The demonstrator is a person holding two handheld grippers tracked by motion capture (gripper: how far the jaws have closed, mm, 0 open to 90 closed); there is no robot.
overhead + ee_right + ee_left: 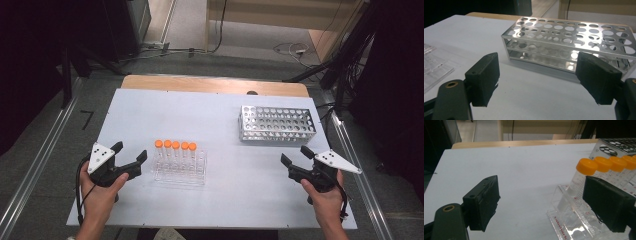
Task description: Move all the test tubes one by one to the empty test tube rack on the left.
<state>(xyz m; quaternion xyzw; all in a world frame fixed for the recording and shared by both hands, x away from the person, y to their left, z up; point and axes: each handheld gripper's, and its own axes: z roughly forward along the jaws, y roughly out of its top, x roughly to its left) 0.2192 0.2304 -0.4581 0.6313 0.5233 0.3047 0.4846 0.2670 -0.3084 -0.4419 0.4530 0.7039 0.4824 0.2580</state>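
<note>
Five orange-capped tubes [175, 152] are stood in a row in a clear rack [180, 172] at the near middle of the desk [215, 120]. A metal rack [278, 123], with all its holes vacant, is set farther back and to the right, well apart from the clear one. The two racks are probably laid out this way so that tubes can be carried from one to the other; that is a judgement from the layout alone.

The left gripper [131, 153] is held just beside the left end of the clear rack, released, with its jaws spread wide and nothing between them. In the left gripper view the nearest tube [584, 173] is seen just behind the right-hand jaw, not between the jaws, so no grasp has been made yet. The gripper seems to be kept low and level with the tubes' upper parts so that a cap or a tube body can be taken from the side.

The right gripper [295, 156] is held near the front right corner of the metal rack, also released and holding nothing. In the right gripper view the metal rack [574, 37] lies ahead of the spread jaws, apart from them. It appears to be kept waiting there, possibly to steady the rack.
</note>
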